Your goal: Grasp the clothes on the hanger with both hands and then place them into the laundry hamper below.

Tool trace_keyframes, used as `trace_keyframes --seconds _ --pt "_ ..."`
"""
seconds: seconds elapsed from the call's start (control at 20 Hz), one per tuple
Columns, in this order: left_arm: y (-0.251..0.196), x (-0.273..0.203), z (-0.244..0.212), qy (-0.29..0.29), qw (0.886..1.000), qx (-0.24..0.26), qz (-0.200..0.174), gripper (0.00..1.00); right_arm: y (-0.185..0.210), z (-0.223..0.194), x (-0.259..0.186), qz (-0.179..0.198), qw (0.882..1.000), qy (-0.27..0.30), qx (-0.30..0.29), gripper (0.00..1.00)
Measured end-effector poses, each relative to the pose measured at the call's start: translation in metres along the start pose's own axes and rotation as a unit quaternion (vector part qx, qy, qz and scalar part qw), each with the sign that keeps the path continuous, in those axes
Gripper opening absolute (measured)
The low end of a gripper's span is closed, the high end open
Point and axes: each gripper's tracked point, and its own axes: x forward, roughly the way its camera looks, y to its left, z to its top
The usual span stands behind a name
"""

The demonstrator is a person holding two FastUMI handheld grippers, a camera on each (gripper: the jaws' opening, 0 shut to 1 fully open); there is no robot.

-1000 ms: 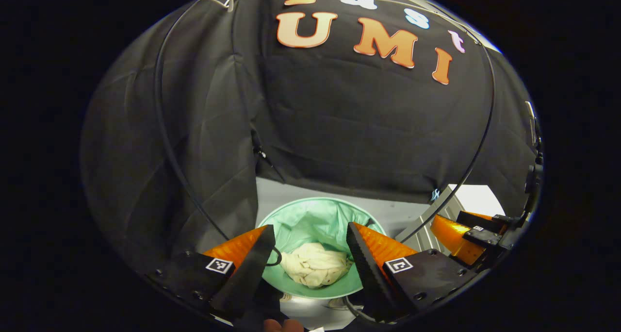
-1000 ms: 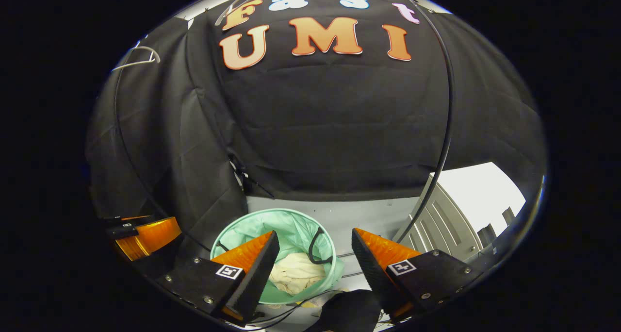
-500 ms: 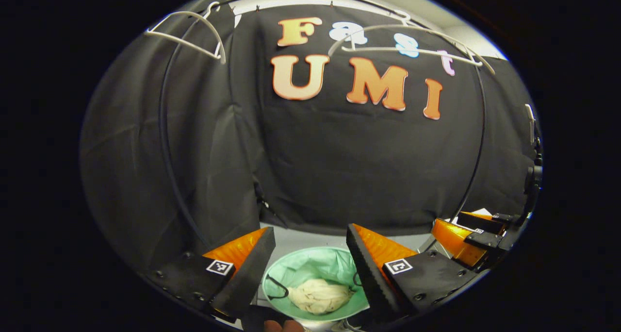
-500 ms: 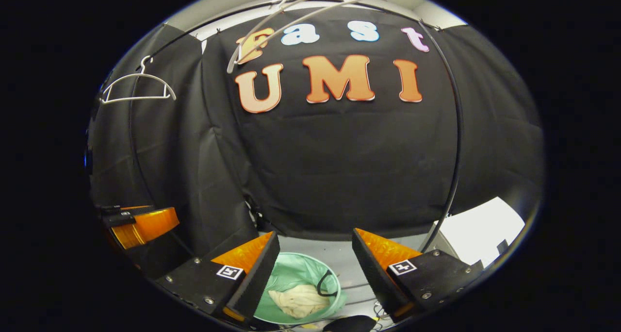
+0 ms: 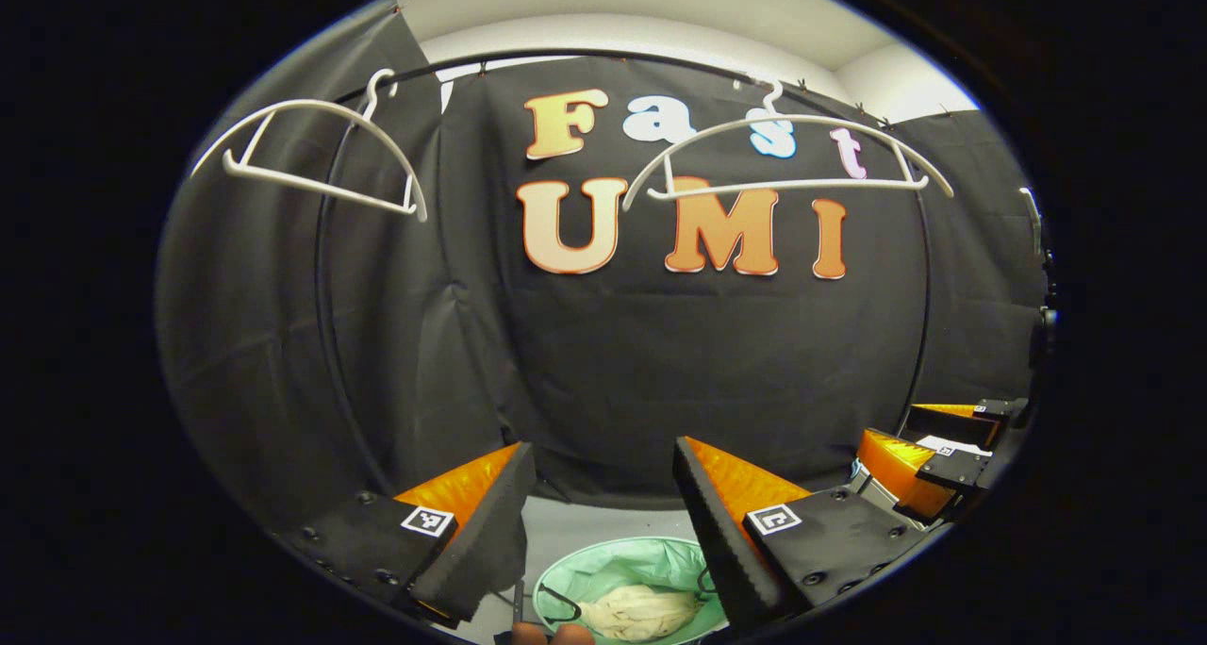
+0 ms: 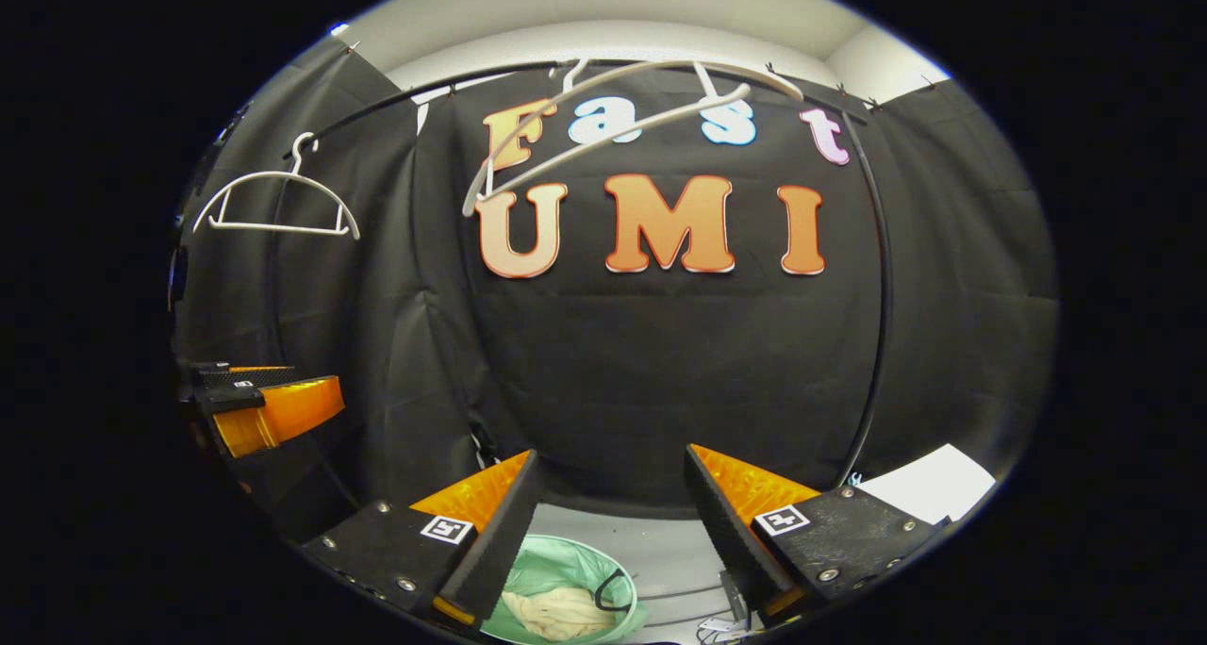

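Observation:
A cream garment (image 5: 639, 614) lies crumpled inside the round mint-green hamper (image 5: 622, 565) on the floor, also seen as the garment (image 6: 554, 615) in the hamper (image 6: 552, 570) in the right gripper view. Two bare white hangers (image 5: 787, 159) (image 5: 311, 150) hang from the black rail above; the right gripper view shows the same hangers (image 6: 603, 126) (image 6: 276, 197). My left gripper (image 5: 599, 522) is open with nothing between its fingers, well above the hamper. My right gripper (image 6: 608, 522) is likewise open and holds nothing. The right gripper (image 5: 929, 456) shows at the right edge of the left gripper view, the left gripper (image 6: 259, 405) at the left edge of the right gripper view.
Black cloth walls stand behind and to the sides, hung on a curved black rail (image 6: 882, 287). A white panel (image 6: 929, 494) sits low on the right. The grey floor (image 6: 665, 555) surrounds the hamper.
Both grippers have risen and tilted up: the hamper with the garment slid to the bottom of each view and the two bare hangers came into sight. Both stayed open.

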Motion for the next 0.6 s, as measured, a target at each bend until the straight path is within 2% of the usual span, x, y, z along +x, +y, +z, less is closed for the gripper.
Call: trace_keyframes --seconds 0.1,0.15,0.3,0.45,0.5,0.6 --pt "-0.008 -0.006 0.023 -0.022 1.000 0.010 -0.009 0.94 0.002 0.025 -0.007 0.005 1.000 -0.019 -0.004 0.93" --pt "-0.009 -0.010 0.035 -0.035 0.999 0.015 -0.012 0.99 0.002 0.035 -0.012 0.006 1.000 -0.027 -0.004 0.93" --pt "-0.014 -0.021 0.073 -0.073 0.997 0.020 -0.018 0.98 -0.002 0.072 -0.024 0.012 0.998 -0.054 0.000 0.93" --pt "-0.008 -0.032 0.097 -0.090 0.996 0.019 -0.004 0.97 -0.008 0.114 -0.040 0.007 0.995 -0.099 0.000 0.93" --pt "-0.006 -0.035 0.105 -0.095 0.995 0.016 0.001 0.97 -0.013 0.123 -0.042 0.004 0.995 -0.103 -0.004 1.00" --pt "-0.001 -0.044 0.120 -0.110 0.994 0.004 0.007 0.96 -0.013 0.137 -0.043 0.003 0.994 -0.111 -0.015 1.00"
